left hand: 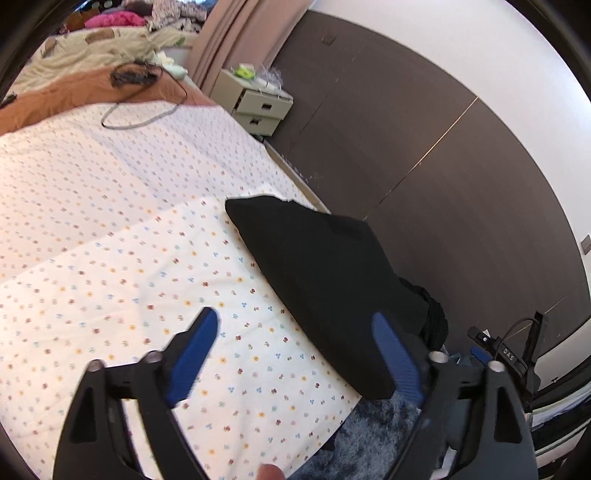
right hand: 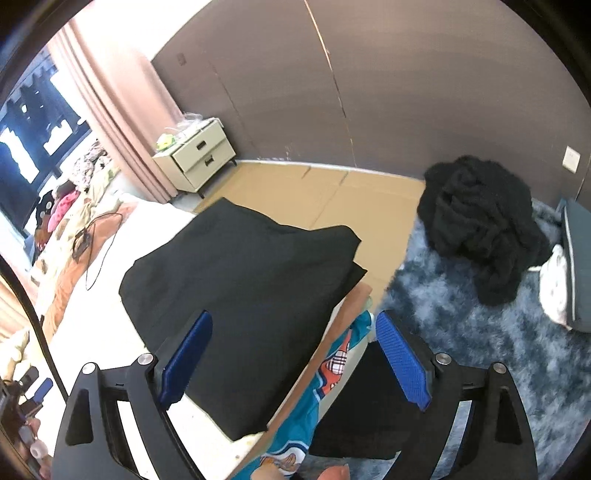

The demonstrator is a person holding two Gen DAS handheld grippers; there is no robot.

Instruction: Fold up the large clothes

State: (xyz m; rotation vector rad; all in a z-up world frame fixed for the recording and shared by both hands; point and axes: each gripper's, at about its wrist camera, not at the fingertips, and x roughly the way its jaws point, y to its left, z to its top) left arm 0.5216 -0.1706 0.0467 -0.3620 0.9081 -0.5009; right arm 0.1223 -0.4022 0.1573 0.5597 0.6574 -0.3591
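Folded into one flat black stack (right hand: 240, 291), the garment lies at the near corner of the bed (left hand: 110, 229), one edge overhanging the mattress side. Above it, two grippers, both spread wide and pinching nothing: left gripper (left hand: 295, 354) over the flowered sheet just beside the stack, right gripper (right hand: 291, 358) over the stack's near edge. Two blue pads on each, four in all, none touching cloth.

Beyond the stack on the bed: one rust-brown blanket (left hand: 74, 96), one dark tangle of cable (left hand: 136, 74) with a loop trailing onto the sheet, and past those one heap of mixed clothes (left hand: 147, 14), pink among them.

Off the bed's corner, below the stack: one shaggy blue rug (right hand: 480, 350), and on it one crumpled black heap (right hand: 480, 229), well apart from the folded stack. Hard against the bed's side, under the right gripper, one teal cartoon-print cloth (right hand: 321, 380) and one more flat black piece (right hand: 362, 406).

Past the bed's far corner, against the dark wall: one cream nightstand (right hand: 195, 155) with two drawers, small clutter on top, green among it, too small to tell. Beside it, one pink curtain (right hand: 122, 122). Between bed and wall, tan flooring (right hand: 332, 195).
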